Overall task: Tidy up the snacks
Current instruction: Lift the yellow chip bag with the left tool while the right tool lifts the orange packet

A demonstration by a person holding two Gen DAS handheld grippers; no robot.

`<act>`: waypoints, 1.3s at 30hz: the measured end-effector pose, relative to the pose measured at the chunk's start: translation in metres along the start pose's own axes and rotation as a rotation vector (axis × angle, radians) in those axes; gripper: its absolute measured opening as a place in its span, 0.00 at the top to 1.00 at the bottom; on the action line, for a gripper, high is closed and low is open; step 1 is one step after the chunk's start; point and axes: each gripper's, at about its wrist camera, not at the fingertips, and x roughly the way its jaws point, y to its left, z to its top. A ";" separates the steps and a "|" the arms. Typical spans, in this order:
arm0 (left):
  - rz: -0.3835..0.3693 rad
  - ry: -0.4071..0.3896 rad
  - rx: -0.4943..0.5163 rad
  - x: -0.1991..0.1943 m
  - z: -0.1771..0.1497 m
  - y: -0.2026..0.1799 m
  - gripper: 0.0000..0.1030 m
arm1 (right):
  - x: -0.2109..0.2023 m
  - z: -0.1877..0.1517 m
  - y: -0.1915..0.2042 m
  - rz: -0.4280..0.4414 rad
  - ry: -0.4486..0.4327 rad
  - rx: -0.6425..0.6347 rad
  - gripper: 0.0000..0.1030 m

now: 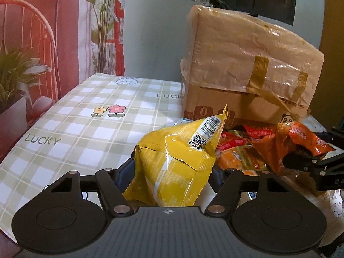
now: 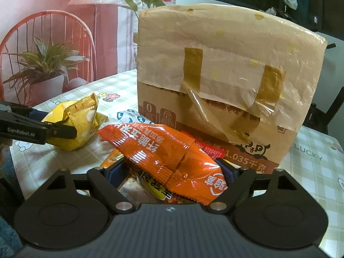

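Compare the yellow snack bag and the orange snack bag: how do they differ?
The yellow snack bag sits crumpled between the left gripper fingers, beside the pile; the orange snack bag lies flatter between the right gripper fingers, over other packets. The yellow one shows a barcode; the orange one shows large white characters. Both are glossy sealed packets.

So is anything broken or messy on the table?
Yes. The cardboard box has brown tape peeling off its plastic wrap, and the yellow snack bag is badly crumpled. More snack packets lie heaped in front of the box.
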 end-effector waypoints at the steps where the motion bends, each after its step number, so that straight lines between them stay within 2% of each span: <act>1: -0.002 -0.006 -0.003 -0.002 0.001 0.000 0.31 | 0.000 0.000 0.000 0.002 0.000 0.004 0.16; 4: -0.015 -0.039 -0.013 -0.010 0.006 0.001 0.31 | -0.005 0.003 -0.003 0.027 -0.017 0.018 0.24; 13: -0.086 -0.156 -0.020 -0.042 0.034 -0.007 0.31 | -0.035 0.026 -0.014 0.093 -0.130 0.073 0.27; 19: -0.152 -0.217 -0.045 -0.057 0.064 -0.014 0.31 | -0.066 0.054 -0.024 0.127 -0.243 0.103 0.27; 26: -0.213 -0.334 -0.013 -0.071 0.113 -0.034 0.31 | -0.102 0.100 -0.044 0.149 -0.403 0.130 0.27; 33: -0.270 -0.384 0.011 -0.060 0.160 -0.058 0.31 | -0.111 0.145 -0.076 0.123 -0.471 0.163 0.27; 39: -0.329 -0.349 -0.020 -0.018 0.208 -0.069 0.31 | -0.080 0.179 -0.109 0.059 -0.430 0.192 0.27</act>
